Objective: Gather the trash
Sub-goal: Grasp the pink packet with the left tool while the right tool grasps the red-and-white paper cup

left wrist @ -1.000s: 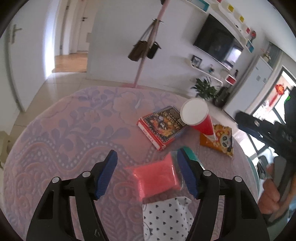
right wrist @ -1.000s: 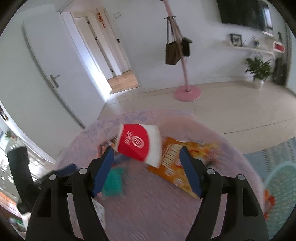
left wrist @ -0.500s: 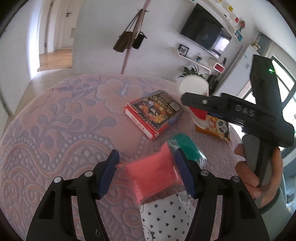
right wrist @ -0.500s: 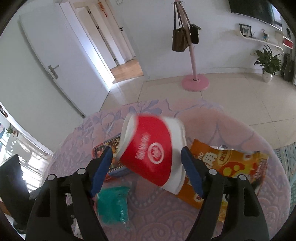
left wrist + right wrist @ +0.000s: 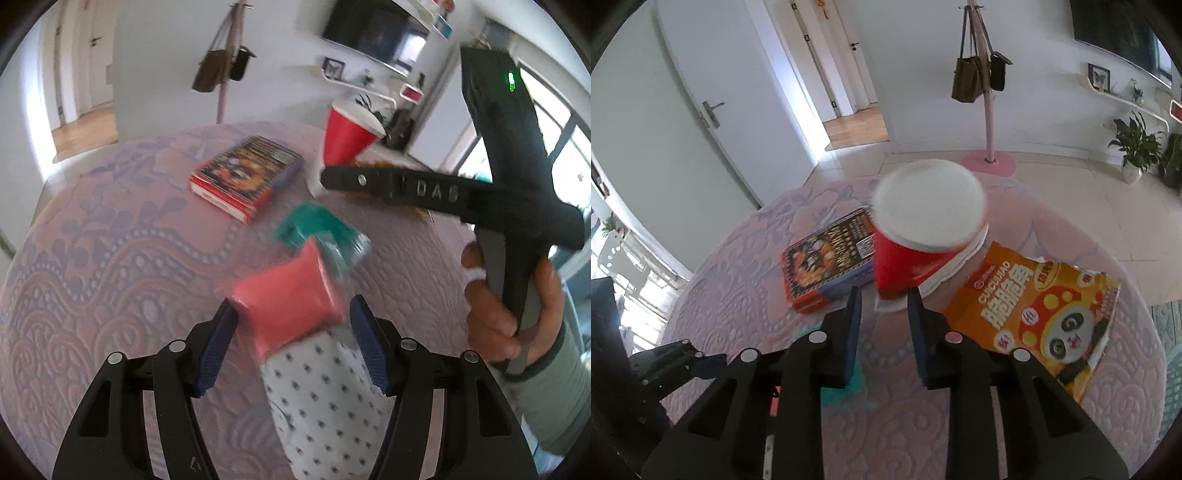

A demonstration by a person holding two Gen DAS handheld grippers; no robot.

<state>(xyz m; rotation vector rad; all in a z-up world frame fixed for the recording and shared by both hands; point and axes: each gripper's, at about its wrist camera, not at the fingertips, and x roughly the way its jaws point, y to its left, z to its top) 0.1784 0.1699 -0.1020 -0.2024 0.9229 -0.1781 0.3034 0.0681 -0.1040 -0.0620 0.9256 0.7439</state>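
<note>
My right gripper [image 5: 884,308] is shut on the base of a red paper cup [image 5: 916,236], which is tilted with its white mouth facing the camera. The cup also shows in the left wrist view [image 5: 345,134], held off the table. My left gripper [image 5: 291,332] is open around a pink packet [image 5: 288,295], just above a white dotted bag [image 5: 325,402]. A teal packet [image 5: 319,230] lies beyond the pink one. An orange panda snack bag [image 5: 1041,310] lies on the table at the right.
A red and blue picture box [image 5: 827,262] lies on the round table with its pink patterned cloth [image 5: 92,266]. A coat stand with bags [image 5: 982,85] stands on the floor behind. The table edge curves close on the right.
My right gripper has closed on the red cup and tipped it, mouth toward the camera. My left gripper has stayed open around the pink packet and shifted slightly.
</note>
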